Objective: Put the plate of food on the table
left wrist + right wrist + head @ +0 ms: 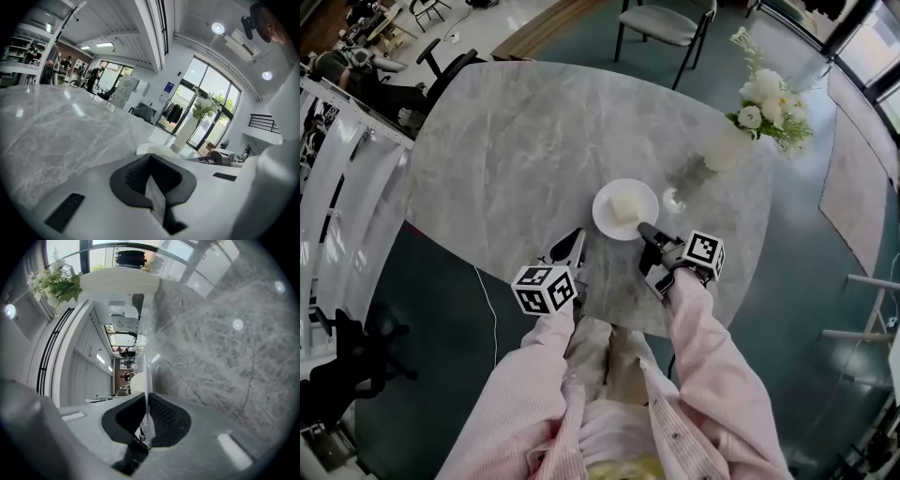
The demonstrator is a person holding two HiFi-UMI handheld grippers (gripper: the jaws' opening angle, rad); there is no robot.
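Observation:
A white plate (609, 217) with a pale block of food (625, 207) sits low on the round grey marble table (516, 141); whether it touches the top I cannot tell. My right gripper (645, 230) is shut on the plate's near rim. In the right gripper view the plate (149, 373) runs edge-on between the gripper's (147, 401) dark pads. My left gripper (572, 246) hovers at the table's near edge, left of the plate, shut on nothing. In the left gripper view, the gripper (152, 185) points across the marble, with the plate (157, 150) just ahead.
A vase of white flowers (769, 103) and a small clear glass (675, 199) stand right behind the plate. A chair (666, 23) is at the table's far side. The person's pink sleeves (703, 347) reach in from the near edge.

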